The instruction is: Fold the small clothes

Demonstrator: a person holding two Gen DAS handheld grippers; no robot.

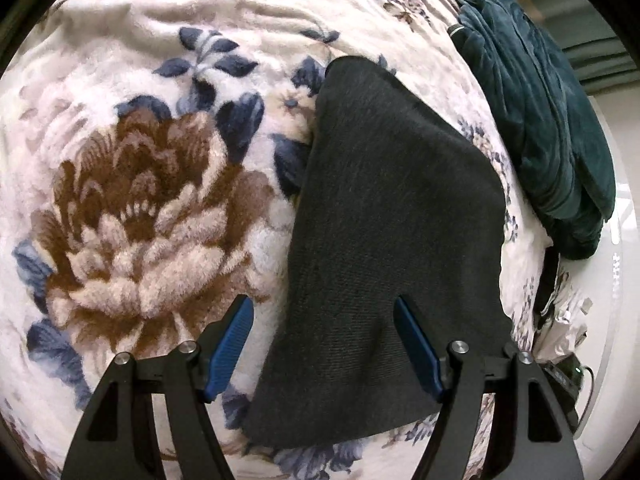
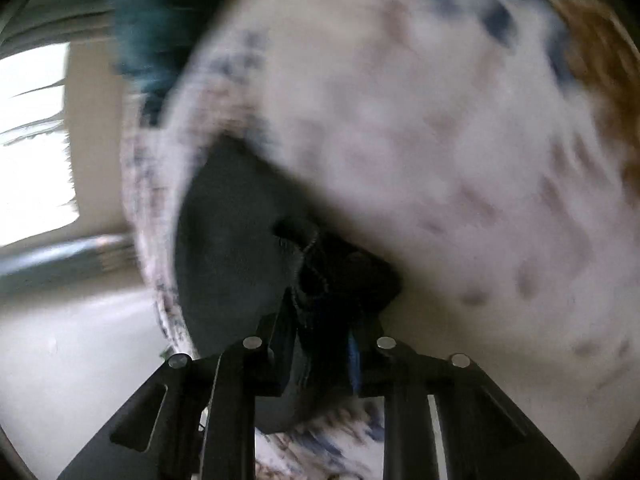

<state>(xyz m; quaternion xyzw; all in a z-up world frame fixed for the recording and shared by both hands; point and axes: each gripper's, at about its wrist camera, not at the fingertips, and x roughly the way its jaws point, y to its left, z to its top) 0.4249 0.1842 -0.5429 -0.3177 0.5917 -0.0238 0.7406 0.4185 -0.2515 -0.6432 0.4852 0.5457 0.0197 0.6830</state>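
Left gripper: the left gripper (image 1: 324, 344) is seen with its two blue-padded fingers (image 1: 230, 348) spread wide apart; nothing is held between them.

What lies under it: a dark grey garment (image 1: 384, 240) is laid flat beneath the spread fingers. One finger is seen over the garment's cloth; the other is seen over the blanket just beside the garment's edge. Whether either tip touches the cloth cannot be told.

Right gripper: the right gripper (image 2: 316, 320) is shown with its fingers drawn close together, pinching a bunched, stitched edge of the dark grey garment (image 2: 224, 256). The view is blurred, so finer detail of the grip cannot be made out.

Garment position: the garment is spread on the blanket, narrower at its far end and wider near the left gripper. In the right wrist view, part of it is seen lifted off the blanket at the pinched edge.

Blanket: a fluffy cream blanket (image 1: 132, 92) with a large brown flower and blue leaves is spread under everything; it is seen as a pale blur (image 2: 420, 140) in the right wrist view.

Other cloth: a dark teal velvety garment (image 1: 536, 120) is heaped near the blanket's far edge, apart from the grey garment; it appears as a teal smear (image 2: 148, 28) in the right wrist view.

Beyond the bed: a pale floor (image 2: 72, 340) is seen past the blanket's edge.
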